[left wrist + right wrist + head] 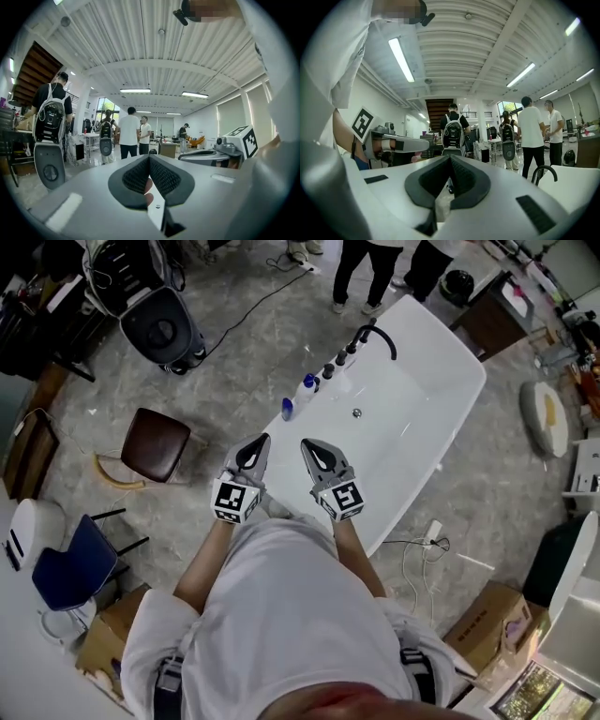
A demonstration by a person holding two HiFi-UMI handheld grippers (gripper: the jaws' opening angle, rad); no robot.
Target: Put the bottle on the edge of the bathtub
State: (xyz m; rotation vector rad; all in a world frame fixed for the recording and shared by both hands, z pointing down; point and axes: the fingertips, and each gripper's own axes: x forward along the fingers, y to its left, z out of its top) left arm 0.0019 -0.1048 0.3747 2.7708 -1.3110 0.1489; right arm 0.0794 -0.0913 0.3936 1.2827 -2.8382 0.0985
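A white bathtub point(441, 418) lies ahead of me with a black faucet point(377, 336) on its far rim. On the tub's left edge stand a white bottle with a blue cap point(306, 390) and a small blue bottle point(287, 409). Both grippers hover side by side near my chest, short of the tub's near end. My left gripper point(257, 444) is shut with nothing in it, its pads meeting in the left gripper view point(149, 158). My right gripper point(315, 448) is also shut and empty point(450, 158). Neither touches a bottle.
A brown stool point(155, 442) and a blue chair point(73, 566) stand on the floor to the left. A round dark device point(165, 328) sits beyond them. A power strip with cable point(431, 532) and cardboard boxes point(491, 622) lie to the right. Several people stand past the tub point(367, 268).
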